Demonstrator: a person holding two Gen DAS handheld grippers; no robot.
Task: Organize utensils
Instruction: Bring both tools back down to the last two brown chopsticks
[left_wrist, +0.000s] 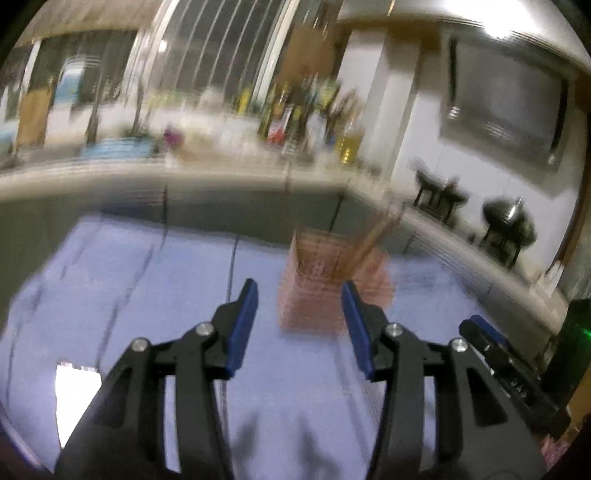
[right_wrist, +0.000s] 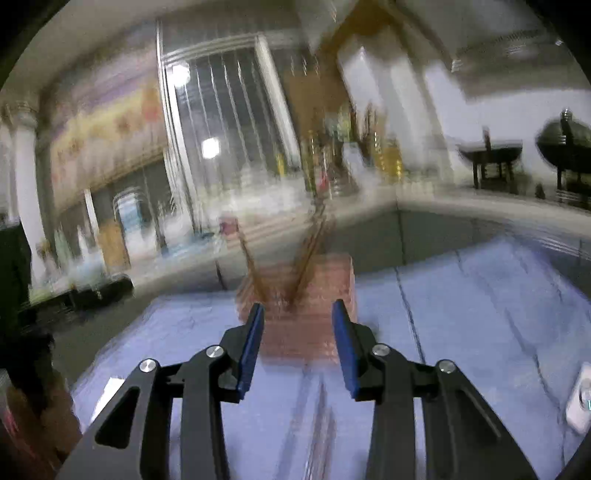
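While both my tongs, left (left_wrist: 299, 291) and right (right_wrist: 298, 308), stand apart and empty, I aim them at the pink holder (right_wrist: 295, 314) mid-frame on the desk (right_wrist: 480, 314), sticks (right_wrist: 312, 251) upright inside it.

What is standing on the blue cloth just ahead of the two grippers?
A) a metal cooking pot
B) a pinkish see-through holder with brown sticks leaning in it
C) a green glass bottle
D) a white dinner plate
B: the pinkish see-through holder stands on the blue cloth, with brown sticks, blurred but likely chopsticks, leaning out of its top.
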